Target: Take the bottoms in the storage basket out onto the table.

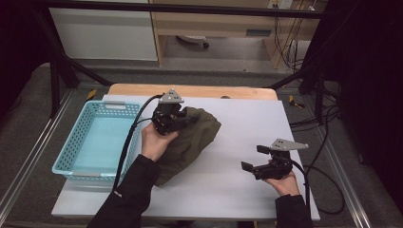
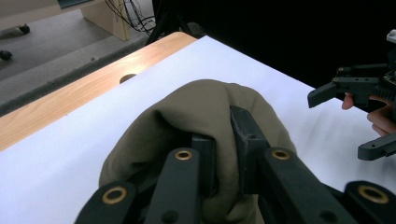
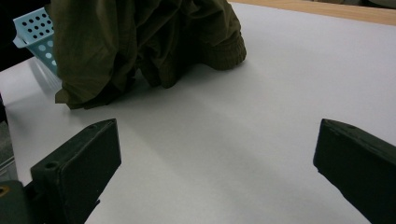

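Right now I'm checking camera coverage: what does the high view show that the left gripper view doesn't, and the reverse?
High view alone: the light blue perforated plastic basket at the table's left, both sleeved forearms, and the floor and cables around the table.

Left gripper view alone: a close look at the left gripper, its black jaws pinched on a fold of the olive-green cloth garment.

Shared: the garment on the white table sheet, the wooden table edge behind it, and the right gripper with open jaws, apart from the cloth.

No text, label, brand, number or sign is showing clearly enough to be read. Nothing legible is appearing on any surface.
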The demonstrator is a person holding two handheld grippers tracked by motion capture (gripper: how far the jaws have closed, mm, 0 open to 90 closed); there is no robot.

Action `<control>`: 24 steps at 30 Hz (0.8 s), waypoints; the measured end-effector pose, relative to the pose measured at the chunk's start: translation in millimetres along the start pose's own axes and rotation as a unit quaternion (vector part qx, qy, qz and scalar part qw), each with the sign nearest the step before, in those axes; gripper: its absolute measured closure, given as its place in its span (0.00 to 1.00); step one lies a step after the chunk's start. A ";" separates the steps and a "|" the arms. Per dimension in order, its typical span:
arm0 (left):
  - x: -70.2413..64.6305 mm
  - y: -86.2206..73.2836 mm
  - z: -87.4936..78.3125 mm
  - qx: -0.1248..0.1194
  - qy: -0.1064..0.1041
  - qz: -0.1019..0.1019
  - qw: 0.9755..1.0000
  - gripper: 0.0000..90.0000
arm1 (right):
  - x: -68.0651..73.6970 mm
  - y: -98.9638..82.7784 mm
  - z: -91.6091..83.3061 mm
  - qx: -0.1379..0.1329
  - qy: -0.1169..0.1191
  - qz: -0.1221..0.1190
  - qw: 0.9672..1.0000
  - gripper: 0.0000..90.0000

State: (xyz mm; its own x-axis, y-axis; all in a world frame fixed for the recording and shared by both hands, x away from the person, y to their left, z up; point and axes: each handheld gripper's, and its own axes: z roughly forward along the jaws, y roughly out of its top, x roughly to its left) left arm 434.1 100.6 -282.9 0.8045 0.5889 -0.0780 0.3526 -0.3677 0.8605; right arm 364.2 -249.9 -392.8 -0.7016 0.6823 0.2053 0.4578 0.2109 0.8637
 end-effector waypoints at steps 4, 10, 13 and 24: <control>-3.4 -4.1 7.6 0.008 -0.004 0.005 1.000 0.88 | 0.1 0.1 -0.1 -0.001 0.000 0.000 1.000 0.01; -9.1 -6.8 14.3 0.023 -0.004 0.011 1.000 0.77 | 0.3 0.1 -0.1 0.000 0.001 0.000 1.000 0.01; -10.0 -7.1 14.3 0.027 -0.004 0.011 1.000 0.68 | 0.2 -0.1 0.1 0.000 0.000 -0.001 1.000 0.01; -4.7 -15.5 -4.6 0.025 -0.003 -0.003 1.000 0.25 | 0.1 -0.1 0.4 0.001 -0.002 0.000 1.000 0.01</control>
State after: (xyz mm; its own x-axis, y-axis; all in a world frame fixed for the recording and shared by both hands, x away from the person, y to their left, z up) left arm 422.7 106.8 -293.6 0.8058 0.5859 -0.0860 0.3801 -0.4003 0.8339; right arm 364.3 -249.5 -393.0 -0.6994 0.6852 0.2034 0.4589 0.2122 0.8628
